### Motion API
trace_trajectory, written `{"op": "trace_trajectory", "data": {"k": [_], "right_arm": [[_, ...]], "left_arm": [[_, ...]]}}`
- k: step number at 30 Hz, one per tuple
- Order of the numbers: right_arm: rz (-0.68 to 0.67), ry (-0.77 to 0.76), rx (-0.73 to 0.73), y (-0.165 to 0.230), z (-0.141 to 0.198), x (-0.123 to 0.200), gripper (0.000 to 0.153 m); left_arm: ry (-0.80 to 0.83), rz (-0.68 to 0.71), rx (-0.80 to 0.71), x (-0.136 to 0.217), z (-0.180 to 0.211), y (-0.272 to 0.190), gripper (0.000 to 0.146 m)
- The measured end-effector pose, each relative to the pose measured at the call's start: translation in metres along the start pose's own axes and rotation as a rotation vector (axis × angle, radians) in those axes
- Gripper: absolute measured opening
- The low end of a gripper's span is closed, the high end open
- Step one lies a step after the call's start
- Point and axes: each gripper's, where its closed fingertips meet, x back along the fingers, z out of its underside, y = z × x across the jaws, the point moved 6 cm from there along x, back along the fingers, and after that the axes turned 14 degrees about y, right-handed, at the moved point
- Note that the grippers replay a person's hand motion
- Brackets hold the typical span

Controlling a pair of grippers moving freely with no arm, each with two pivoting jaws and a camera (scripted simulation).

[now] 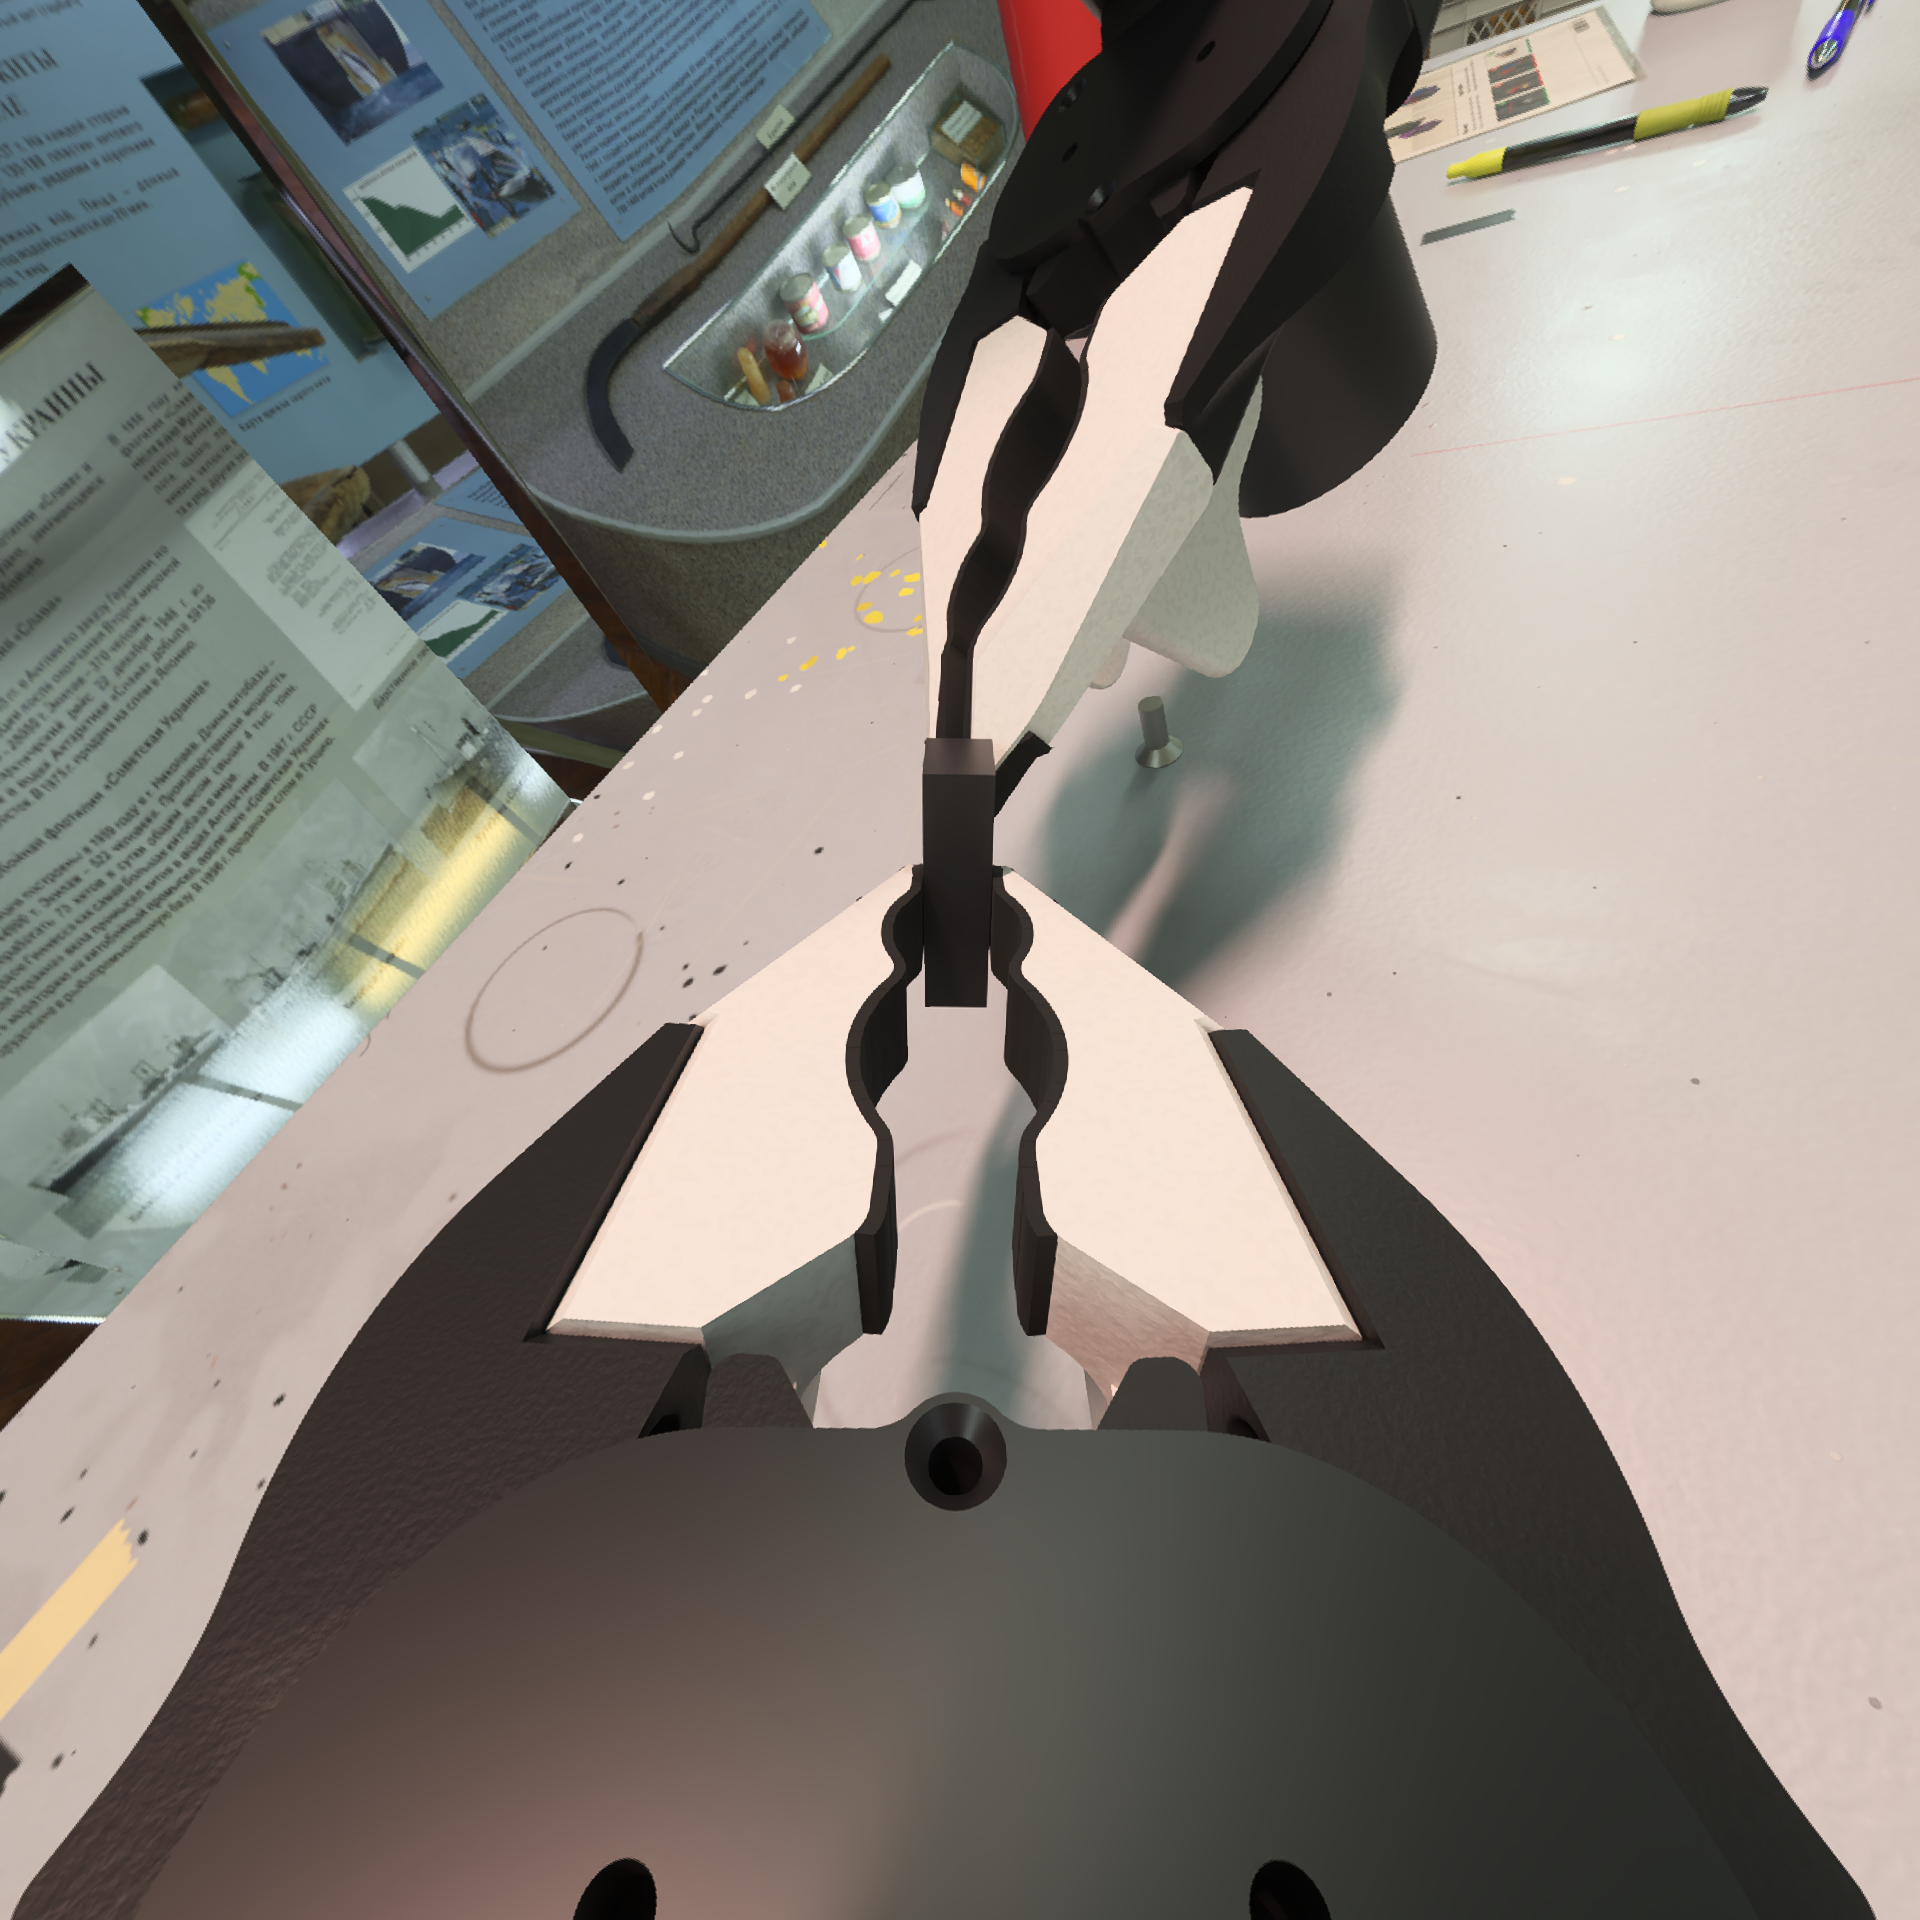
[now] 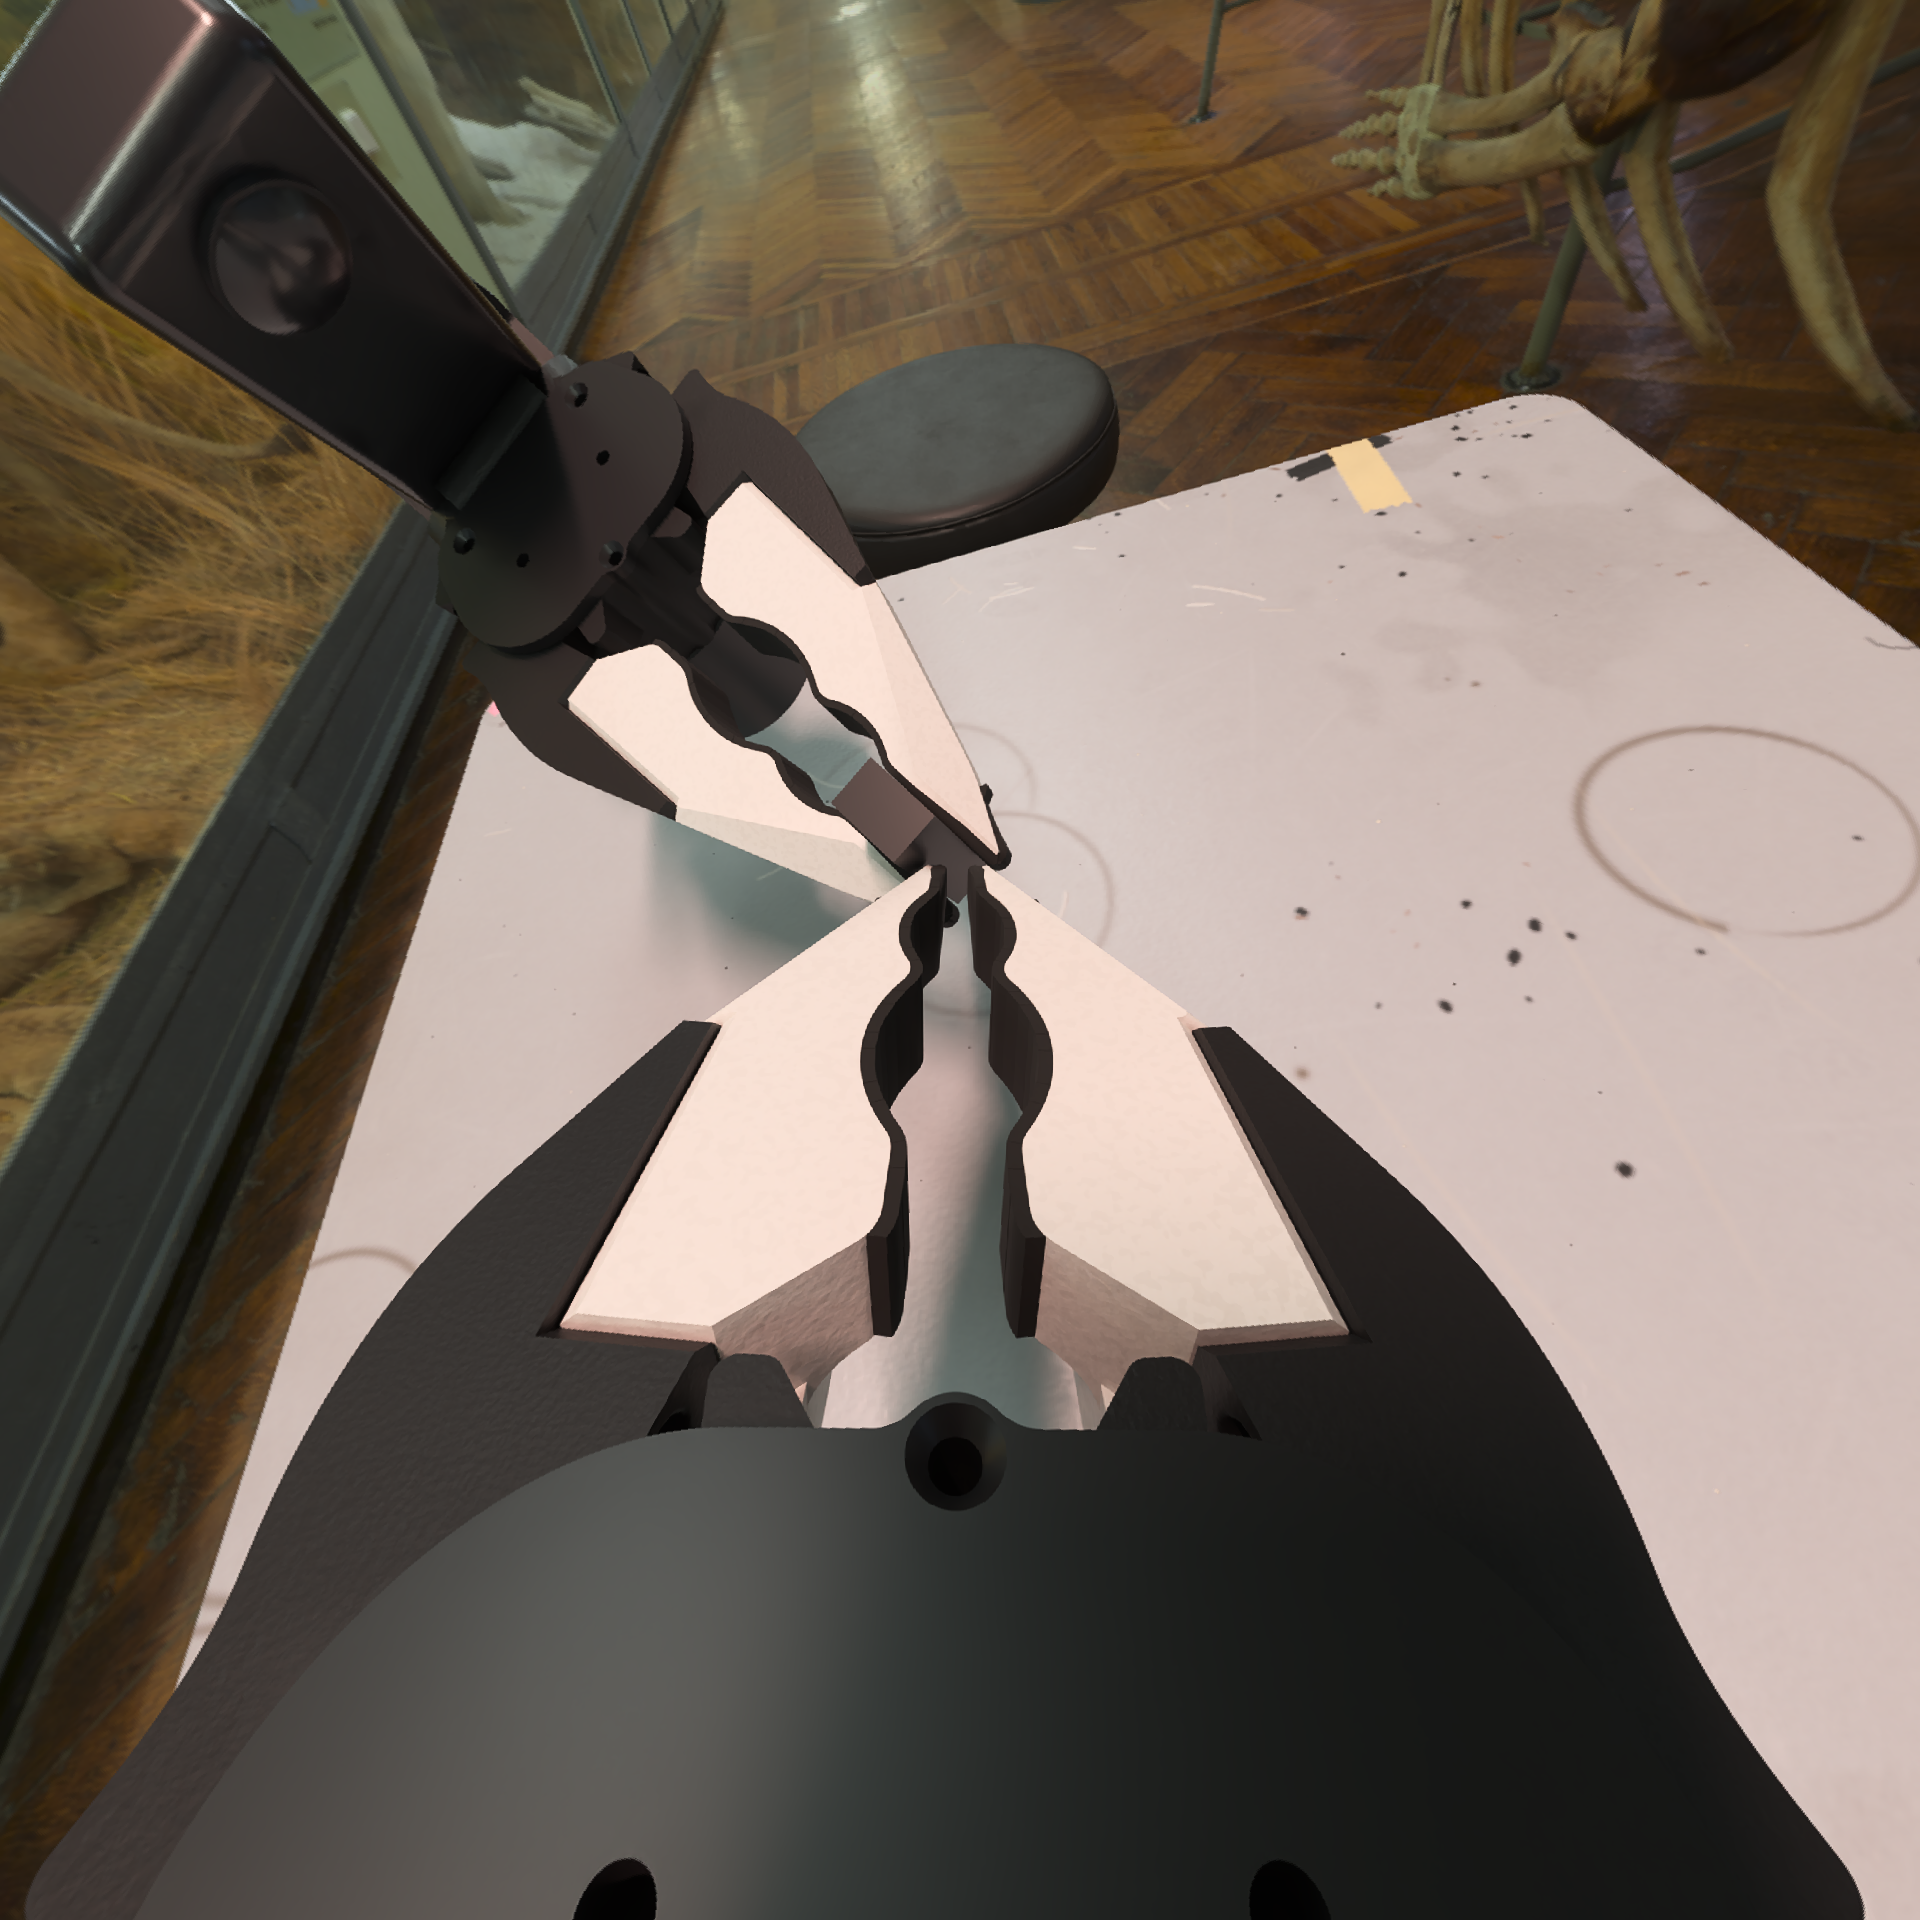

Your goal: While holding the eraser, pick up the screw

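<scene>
My left gripper (image 1: 956,883) is shut on a dark rectangular eraser (image 1: 956,831), held above the white table (image 1: 1558,935). A small grey screw (image 1: 1153,732) stands head-down on the table, just right of the eraser. My right gripper (image 1: 992,738) reaches in from above with its fingertips close to the eraser and left of the screw, not touching it. In the right wrist view, my right gripper (image 2: 953,881) has its jaws a narrow gap apart and holds nothing. The left gripper (image 2: 935,842) meets it tip to tip, holding the eraser (image 2: 881,808). The screw is not clearly visible there.
A black-and-yellow pen (image 1: 1621,130), a blue pen (image 1: 1839,31) and a printed sheet (image 1: 1527,78) lie at the table's far end. A round black stool (image 2: 966,447) stands beyond the table edge. A glass display case (image 2: 156,727) runs along one side.
</scene>
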Motion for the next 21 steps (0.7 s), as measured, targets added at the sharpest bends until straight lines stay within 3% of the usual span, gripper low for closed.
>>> {"op": "trace_trajectory", "data": {"k": [4, 7, 10, 12, 15, 21], "right_arm": [[0.083, -0.030, 0.072, -0.001, -0.004, 0.010, 0.005], [0.253, -0.058, 0.062, -0.018, 0.000, 0.055, 0.017], [0.323, 0.176, -0.053, -0.034, 0.038, 0.087, 0.019], [0.337, 0.312, -0.098, -0.030, 0.063, 0.086, 0.019], [0.336, 0.391, -0.136, -0.022, 0.086, 0.069, 0.020], [0.368, 0.477, -0.143, -0.026, 0.092, 0.048, 0.020]], "left_arm": [[0.002, -0.004, 0.015, 0.001, 0.000, 0.002, 0.011], [-0.006, -0.005, 0.031, 0.003, 0.000, 0.004, 0.011], [-0.016, 0.006, 0.048, 0.003, 0.001, 0.005, 0.011], [-0.012, 0.004, 0.054, 0.002, 0.001, 0.006, 0.011], [-0.018, 0.003, 0.055, 0.002, 0.001, 0.006, 0.011], [-0.015, -0.003, 0.055, 0.002, 0.002, 0.006, 0.011]]}}
